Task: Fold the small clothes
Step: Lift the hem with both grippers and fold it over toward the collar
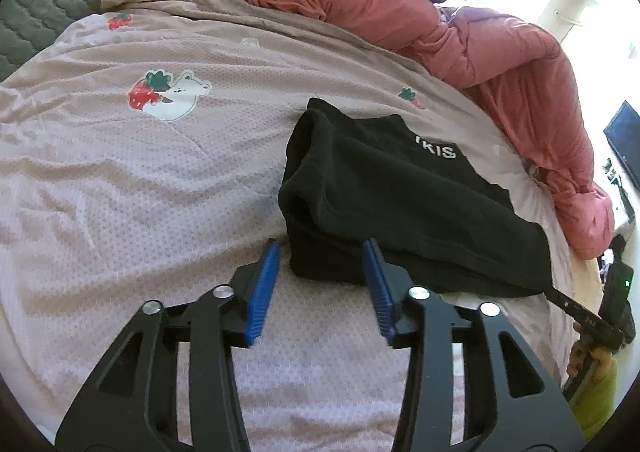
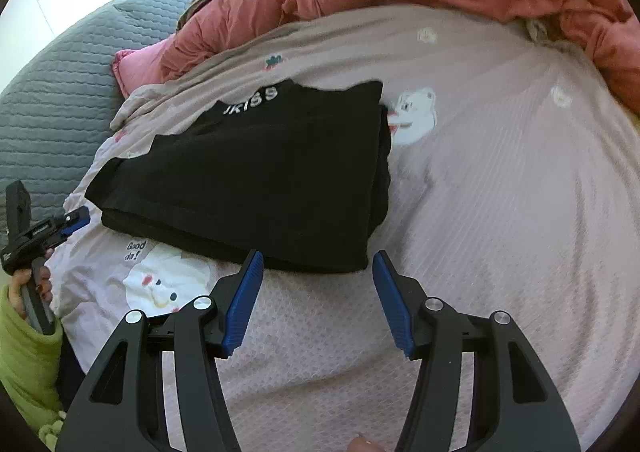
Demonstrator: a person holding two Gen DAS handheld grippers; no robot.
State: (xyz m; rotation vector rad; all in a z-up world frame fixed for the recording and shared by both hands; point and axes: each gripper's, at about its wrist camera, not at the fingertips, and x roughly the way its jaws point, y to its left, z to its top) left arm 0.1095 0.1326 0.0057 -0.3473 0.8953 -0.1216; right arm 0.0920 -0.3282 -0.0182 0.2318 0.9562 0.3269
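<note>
A black garment (image 1: pixel 400 203) with white lettering lies folded into a thick rectangle on the pale pink bedsheet (image 1: pixel 120 179). My left gripper (image 1: pixel 322 252) is open and empty, its blue pads just short of the garment's near left corner. In the right wrist view the same garment (image 2: pixel 260 179) lies flat ahead. My right gripper (image 2: pixel 318 262) is open and empty, its tips at the garment's near right corner. The left gripper also shows at the left edge of the right wrist view (image 2: pixel 76 219). The right gripper's body shows at the right edge of the left wrist view; its jaws are hidden.
A bunched salmon-pink duvet (image 1: pixel 460 23) runs along the far side of the bed. A grey quilted cover (image 2: pixel 52 99) lies beyond the sheet. The sheet carries bear and strawberry prints (image 1: pixel 168 95). A green sleeve (image 2: pixel 24 364) is at the lower left.
</note>
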